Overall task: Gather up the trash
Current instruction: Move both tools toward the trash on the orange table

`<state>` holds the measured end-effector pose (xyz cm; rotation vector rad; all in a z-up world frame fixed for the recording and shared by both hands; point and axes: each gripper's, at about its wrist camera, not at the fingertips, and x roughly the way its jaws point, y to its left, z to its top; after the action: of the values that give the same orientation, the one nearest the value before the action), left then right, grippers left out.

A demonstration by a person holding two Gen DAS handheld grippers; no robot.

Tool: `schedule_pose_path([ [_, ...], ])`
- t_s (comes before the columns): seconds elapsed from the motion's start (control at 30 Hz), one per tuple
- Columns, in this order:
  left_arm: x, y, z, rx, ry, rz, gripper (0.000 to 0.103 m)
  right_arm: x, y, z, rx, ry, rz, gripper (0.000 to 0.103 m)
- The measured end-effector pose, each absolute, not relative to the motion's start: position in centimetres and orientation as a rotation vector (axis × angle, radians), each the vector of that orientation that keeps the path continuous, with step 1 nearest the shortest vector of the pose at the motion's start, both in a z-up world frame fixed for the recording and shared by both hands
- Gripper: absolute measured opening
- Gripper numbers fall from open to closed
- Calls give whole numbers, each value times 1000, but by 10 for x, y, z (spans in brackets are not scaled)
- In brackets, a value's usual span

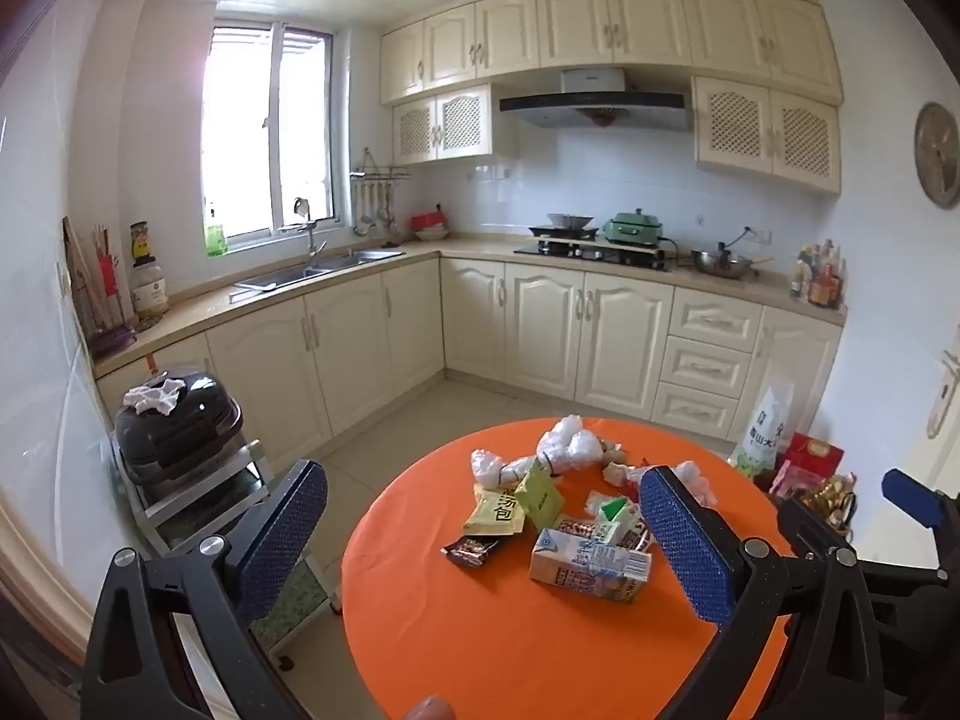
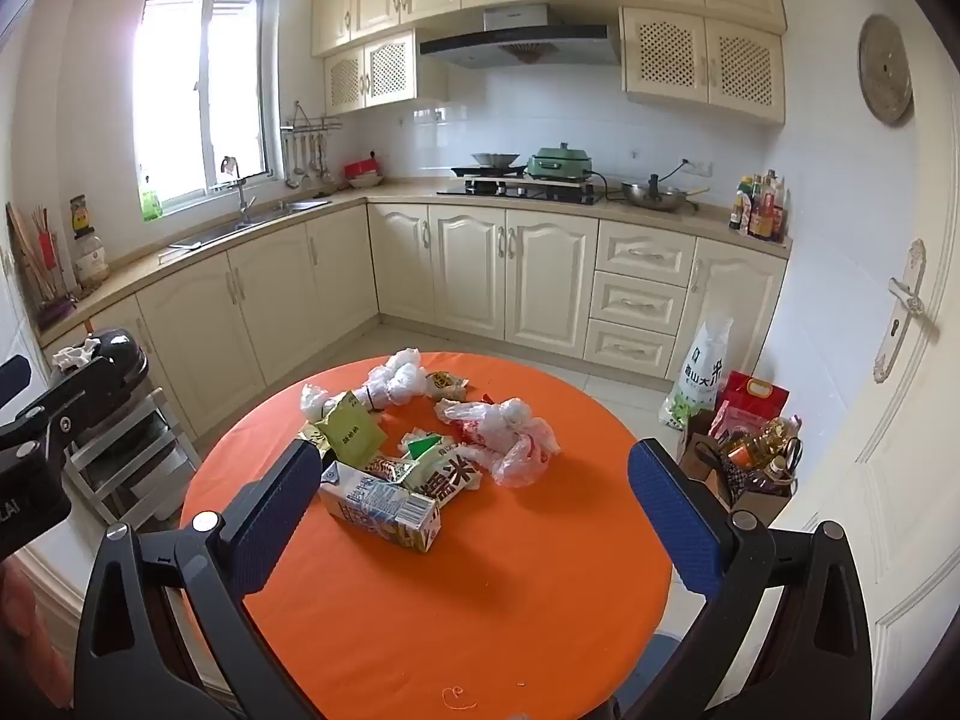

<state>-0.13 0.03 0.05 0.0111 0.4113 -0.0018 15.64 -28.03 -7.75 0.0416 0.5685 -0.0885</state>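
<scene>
Hovering with jaws wide apart and empty, the left hand-held gripper (image 1: pixel 480 546) and right hand-held gripper (image 2: pixel 474 504) have collected nothing: ahead of both, wrappers (image 2: pixel 351 429), carton (image 2: pixel 384 510) and crumpled bags (image 2: pixel 510 429) all lie on the orange surface (image 2: pixel 510 612).

One round table (image 2: pixel 480 630), one drink carton (image 2: pixel 384 510), two grippers (both empty), three drawers (image 2: pixel 642 300).

The round table (image 2: pixel 480 600) carries a plain orange cloth. Gripper pads (image 2: pixel 270 516) are blue with a fine dotted texture on black frames. Cabinets (image 2: pixel 468 276) are cream. The carton (image 2: pixel 384 510) is printed pale blue and white.
</scene>
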Motion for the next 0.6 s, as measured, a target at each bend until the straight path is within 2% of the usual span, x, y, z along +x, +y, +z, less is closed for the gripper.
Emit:
schedule_pose_path([
  [0.3, 4, 5, -9, -2, 395, -18, 102, 158, -280, -68, 39, 553, -93, 103],
  [0.6, -10, 4, 4, 38, 318, -32, 102, 162, -279, -63, 35, 534, -97, 103],
])
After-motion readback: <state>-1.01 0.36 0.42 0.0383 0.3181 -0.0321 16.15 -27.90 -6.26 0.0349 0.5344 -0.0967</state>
